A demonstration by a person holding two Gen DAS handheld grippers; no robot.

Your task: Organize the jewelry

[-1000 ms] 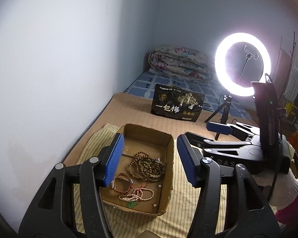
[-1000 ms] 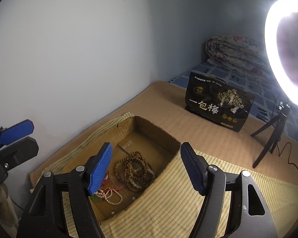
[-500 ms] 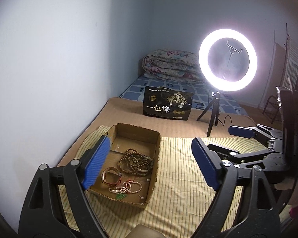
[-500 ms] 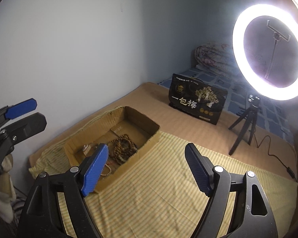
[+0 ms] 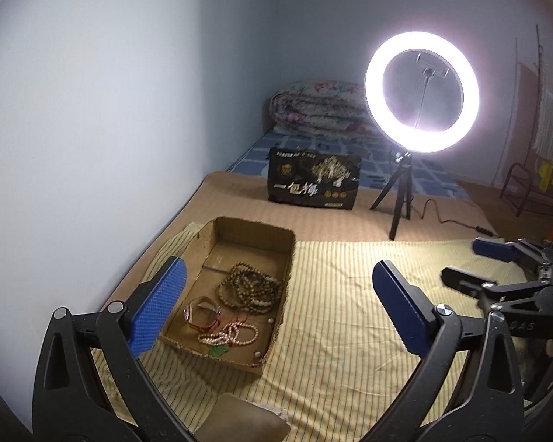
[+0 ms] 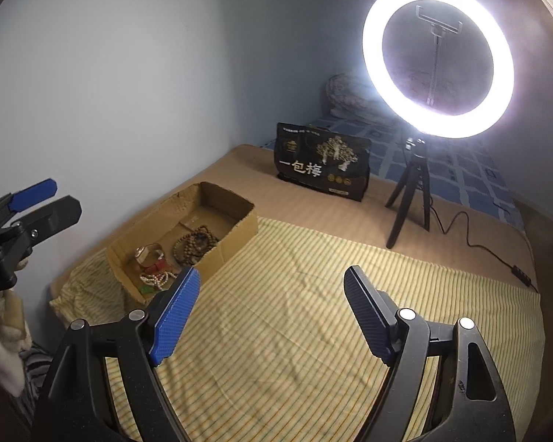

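Over the yellow striped cloth (image 6: 313, 316) on the bed, both your grippers hang empty. Left gripper (image 5: 276, 309): its fingers are opening, near full spread, nothing between them. Right gripper (image 6: 271, 313): fingers wide apart, also empty.

All the jewelry sits in the shallow brown cardboard tray (image 5: 254, 235): brown wooden bead strand (image 5: 249, 289), red-strapped watch (image 5: 202, 311), pale pink bead bracelet (image 5: 232, 335), small green pendant (image 5: 219, 351).

Risks as I judge them:
- The pieces lie touching, so gripping one strand likely drags its neighbour out too.
- The tray is light; a finger catching its wall could shove or tip it.
- Loose small beads (image 5: 256, 353) at the near wall may scatter.
- Your right hand is near the glowing white ring light (image 6: 438, 59); watch its black tripod (image 6: 411, 199) and cable (image 6: 479, 243).
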